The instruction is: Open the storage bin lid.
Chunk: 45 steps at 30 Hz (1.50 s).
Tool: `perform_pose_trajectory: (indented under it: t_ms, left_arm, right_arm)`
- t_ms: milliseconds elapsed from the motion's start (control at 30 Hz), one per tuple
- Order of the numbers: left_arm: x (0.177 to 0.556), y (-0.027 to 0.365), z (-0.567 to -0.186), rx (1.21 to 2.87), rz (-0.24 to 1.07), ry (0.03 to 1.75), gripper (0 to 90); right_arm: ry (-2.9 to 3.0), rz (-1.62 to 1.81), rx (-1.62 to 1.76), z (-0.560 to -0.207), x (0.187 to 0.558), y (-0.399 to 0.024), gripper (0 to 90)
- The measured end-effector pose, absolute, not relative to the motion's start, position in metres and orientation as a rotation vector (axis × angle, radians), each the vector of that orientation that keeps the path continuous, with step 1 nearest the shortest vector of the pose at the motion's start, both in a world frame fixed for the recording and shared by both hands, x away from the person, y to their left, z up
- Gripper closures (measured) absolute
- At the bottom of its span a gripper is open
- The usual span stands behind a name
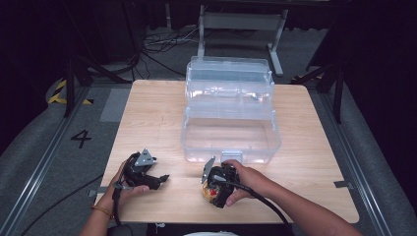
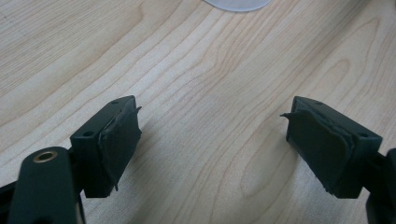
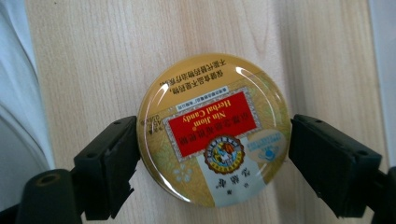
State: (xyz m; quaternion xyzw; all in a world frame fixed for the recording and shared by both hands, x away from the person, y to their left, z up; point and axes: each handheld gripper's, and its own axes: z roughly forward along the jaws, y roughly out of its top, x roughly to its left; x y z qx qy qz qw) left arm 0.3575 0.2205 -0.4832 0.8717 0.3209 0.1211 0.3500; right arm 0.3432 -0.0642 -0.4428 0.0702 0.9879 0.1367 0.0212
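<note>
Tin: a round gold candy tin (image 3: 214, 129) with a red label is lying flat on the table (image 1: 157, 113), near the front edge, just before the box
Right gripper: the right gripper (image 3: 212, 149) is pointing down over the tin, its jaws standing on either side of it; the left jaw is at the rim, the right one looking a shade clear, so it is straddling rather than pinching
Left gripper: the left gripper (image 2: 212, 140) is resting low over bare wood, jaws gaping wide with nothing between them
Box: a clear plastic box (image 1: 230, 132) is sitting open mid-table, lid tipped back
</note>
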Motion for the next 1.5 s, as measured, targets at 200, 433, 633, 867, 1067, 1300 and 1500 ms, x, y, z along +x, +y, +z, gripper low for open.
perform_pose_trajectory:
  t_ms: [200, 433, 633, 867, 1067, 1300, 1500]
  left_arm:
    - [0.358, 0.221, -0.483, 2.258, 0.313, 0.832, 17.9]
    - [0.357, 0.22, -0.483, 2.258, 0.314, 0.832, 17.9]
    - [0.357, 0.22, -0.483, 2.258, 0.314, 0.833, 17.9]
    - [0.358, 0.22, -0.483, 2.257, 0.314, 0.832, 17.9]
    - [0.36, 0.22, -0.483, 2.26, 0.303, 0.82, 16.7]
    - [0.361, 0.22, -0.483, 2.262, 0.301, 0.817, 16.3]
    - [0.361, 0.22, -0.483, 2.263, 0.302, 0.818, 16.3]
  right_arm:
    - [3.064, 0.393, 0.202, -0.452, 0.344, -0.058, 19.8]
    - [3.041, 0.41, 0.19, -0.449, 0.346, -0.069, 20.5]
    - [3.037, 0.421, 0.166, -0.444, 0.341, -0.087, 20.5]
    - [3.036, 0.399, 0.196, -0.431, 0.339, -0.124, 20.5]
    - [3.03, 0.409, 0.255, -0.419, 0.344, -0.157, 20.5]
    - [3.011, 0.377, 0.268, -0.406, 0.346, -0.185, 20.5]
    - [2.995, 0.356, 0.28, -0.398, 0.349, -0.198, 20.5]
